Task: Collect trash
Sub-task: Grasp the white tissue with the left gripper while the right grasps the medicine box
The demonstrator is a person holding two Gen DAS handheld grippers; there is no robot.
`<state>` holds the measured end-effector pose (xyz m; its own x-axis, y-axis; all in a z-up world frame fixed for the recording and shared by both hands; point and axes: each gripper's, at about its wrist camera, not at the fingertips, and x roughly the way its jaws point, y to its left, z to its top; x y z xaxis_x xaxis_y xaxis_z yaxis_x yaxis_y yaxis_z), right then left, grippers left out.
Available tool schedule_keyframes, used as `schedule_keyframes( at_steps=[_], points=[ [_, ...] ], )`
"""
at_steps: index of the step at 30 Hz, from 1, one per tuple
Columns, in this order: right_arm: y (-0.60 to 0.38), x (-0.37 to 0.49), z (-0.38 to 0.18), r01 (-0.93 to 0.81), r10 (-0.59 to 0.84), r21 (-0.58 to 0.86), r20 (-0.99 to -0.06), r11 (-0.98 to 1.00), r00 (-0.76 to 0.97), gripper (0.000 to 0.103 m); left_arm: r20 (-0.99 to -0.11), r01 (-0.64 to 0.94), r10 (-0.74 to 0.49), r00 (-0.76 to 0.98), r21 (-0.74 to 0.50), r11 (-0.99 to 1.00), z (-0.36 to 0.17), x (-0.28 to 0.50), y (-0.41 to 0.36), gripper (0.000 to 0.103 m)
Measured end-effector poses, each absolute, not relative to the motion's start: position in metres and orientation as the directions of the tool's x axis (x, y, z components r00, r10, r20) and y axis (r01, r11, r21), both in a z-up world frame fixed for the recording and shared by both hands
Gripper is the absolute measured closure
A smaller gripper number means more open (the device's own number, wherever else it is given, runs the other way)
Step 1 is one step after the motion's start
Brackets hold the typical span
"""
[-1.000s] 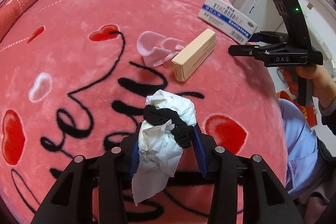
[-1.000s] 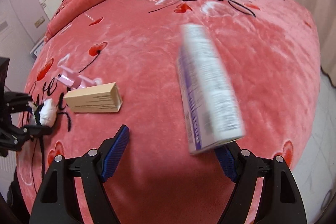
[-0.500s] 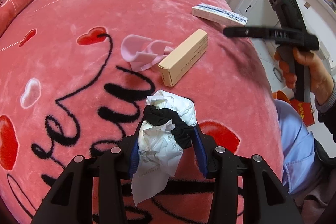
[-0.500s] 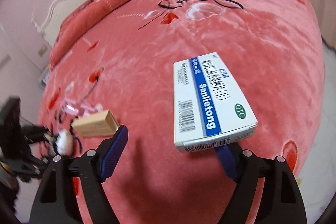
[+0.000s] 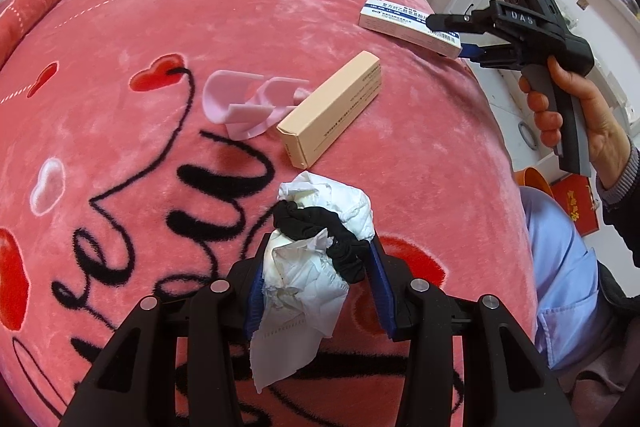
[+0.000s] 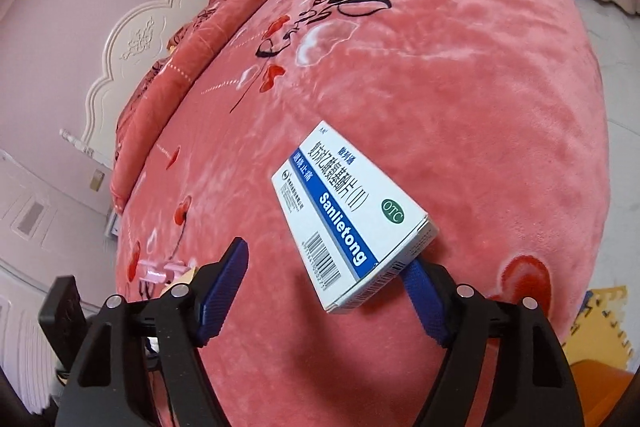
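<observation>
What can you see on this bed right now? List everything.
medicine box: one, white and blue, near bed's edge
carton: one, beige, mid-blanket
plastic piece: one, pink, beside carton
tissue: one wad, white, in left gripper
hair tie: one, black, on tissue
blanket: one, pink, red hearts
left gripper: shut on tissue
right gripper: open, jaws just closing slightly, medicine box between them
hand: one, holding right gripper
</observation>
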<state>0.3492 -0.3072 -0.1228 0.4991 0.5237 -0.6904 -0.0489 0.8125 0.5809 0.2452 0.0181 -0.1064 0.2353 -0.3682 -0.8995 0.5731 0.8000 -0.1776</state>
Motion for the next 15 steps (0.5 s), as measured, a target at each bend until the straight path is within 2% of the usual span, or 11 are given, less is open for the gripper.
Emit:
schedule_keyframes(
  at_steps=[4, 5, 6, 8, 15],
  points=[
    [-0.319, 0.353, -0.123, -0.026, 0.563, 0.647, -0.641, 0.762, 0.522, 0.027, -0.899, 0.571, -0.369, 0.236, -0.179, 0.801, -0.107, 0.245, 0.016, 0.057],
    [-0.320, 0.354, -0.123, -0.029, 0.559, 0.644, -0.639, 0.764, 0.528, 0.038, -0.898, 0.571, -0.370, 0.237, -0.180, 0.801, -0.108, 0.245, 0.016, 0.057],
    [-0.319, 0.356, -0.122, -0.039, 0.553, 0.630, -0.647, 0.775, 0.526, 0.069, -0.898, 0.570, -0.371, 0.236, -0.181, 0.801, -0.108, 0.245, 0.015, 0.057],
    [-0.315, 0.359, -0.122, -0.076, 0.534, 0.585, -0.669, 0.807, 0.517, 0.079, -0.898, 0.569, -0.371, 0.237, -0.181, 0.802, -0.109, 0.245, 0.015, 0.057],
    [-0.275, 0.335, -0.102, -0.285, 0.401, 0.287, -0.734, 0.915, 0.549, 0.085, -0.898, 0.563, -0.369, 0.238, -0.182, 0.806, -0.109, 0.242, 0.015, 0.057]
  ],
)
